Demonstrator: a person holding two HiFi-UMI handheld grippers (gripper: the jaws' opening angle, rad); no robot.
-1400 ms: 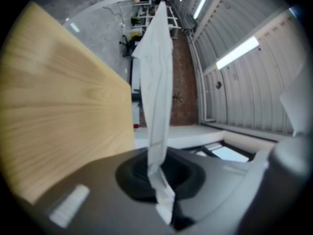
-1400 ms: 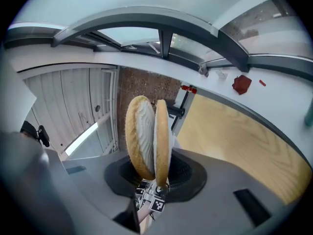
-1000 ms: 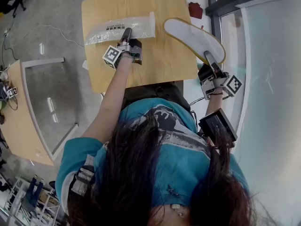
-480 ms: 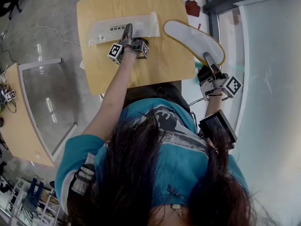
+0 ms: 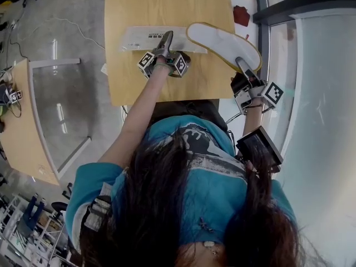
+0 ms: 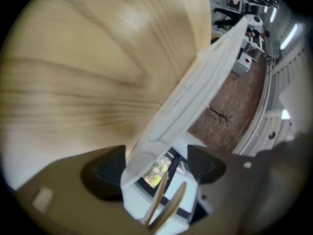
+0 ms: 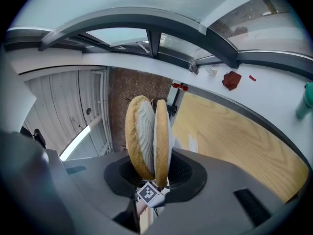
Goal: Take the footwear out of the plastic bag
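A clear plastic bag (image 5: 149, 38) with a printed label lies flat on the wooden table (image 5: 139, 82). My left gripper (image 5: 166, 38) sits at its right part. In the left gripper view the bag (image 6: 195, 97) runs between the jaws, which are opening and stand well apart, and the pads do not press on it. A pair of flat white slippers with tan edges (image 5: 222, 42) is held at the heel end by my right gripper (image 5: 243, 65), over the table's right corner. Seen from the right gripper (image 7: 154, 173), the slippers (image 7: 146, 131) stand sole to sole, pinched between the pads.
A red object (image 5: 242, 15) lies on the white sill beyond the table, also in the right gripper view as the red object (image 7: 231, 80). A glass-topped desk (image 5: 55, 110) stands to the left. A glass wall runs along the right.
The left gripper has shifted right along the bag and turned. The right gripper has carried the slippers left, so their toe end now overlaps the bag's right end.
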